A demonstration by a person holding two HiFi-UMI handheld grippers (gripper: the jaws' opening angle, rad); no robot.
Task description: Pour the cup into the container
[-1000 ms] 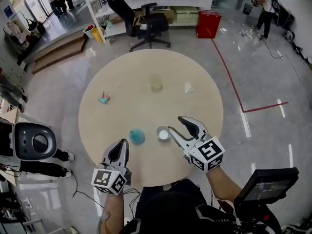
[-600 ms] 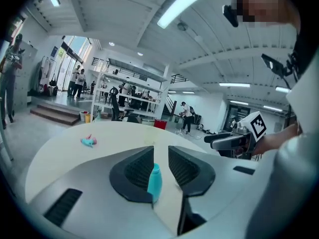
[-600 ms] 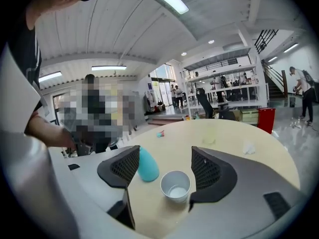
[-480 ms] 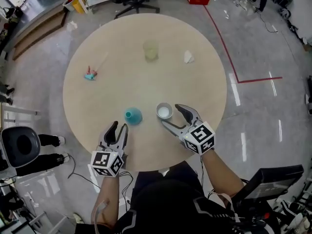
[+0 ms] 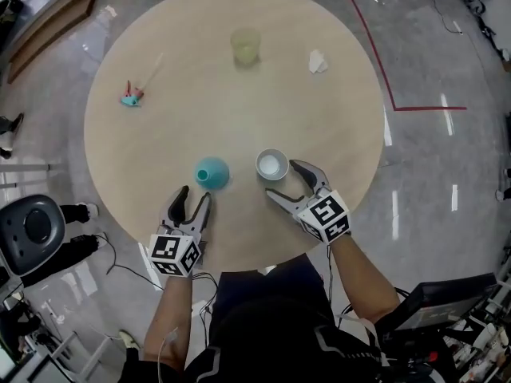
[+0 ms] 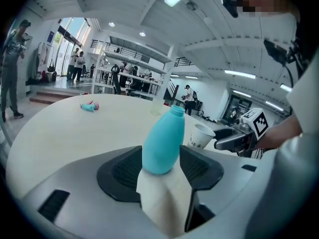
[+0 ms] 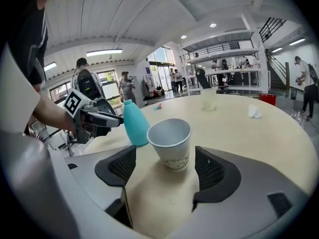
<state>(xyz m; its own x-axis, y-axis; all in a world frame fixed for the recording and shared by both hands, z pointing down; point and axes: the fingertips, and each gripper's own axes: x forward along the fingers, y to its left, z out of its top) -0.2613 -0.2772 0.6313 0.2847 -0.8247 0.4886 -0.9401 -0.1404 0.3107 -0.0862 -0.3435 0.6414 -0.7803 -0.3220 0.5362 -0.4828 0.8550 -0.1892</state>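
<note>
Paper cup (image 7: 170, 142); its print unreadable

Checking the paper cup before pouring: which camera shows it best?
Right gripper view: the paper cup stands close and upright, rim and wall clear. Head view shows only its open top; left gripper view shows it small beside the teal bottle.

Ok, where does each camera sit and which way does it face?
Head view: on the person's head, looking steeply down at the table; shows both forearms, left gripper and right gripper.
Left gripper view: on the left gripper, looking along its jaws, just opened, at the teal bottle ahead, ungripped; the right forearm shows right.
Right gripper view: on the right gripper, jaws likewise just opened, facing the paper cup at their mouth, untouched; the left forearm shows left.
Shared: both gripper views show teal bottle, paper cup and the other gripper.
</note>
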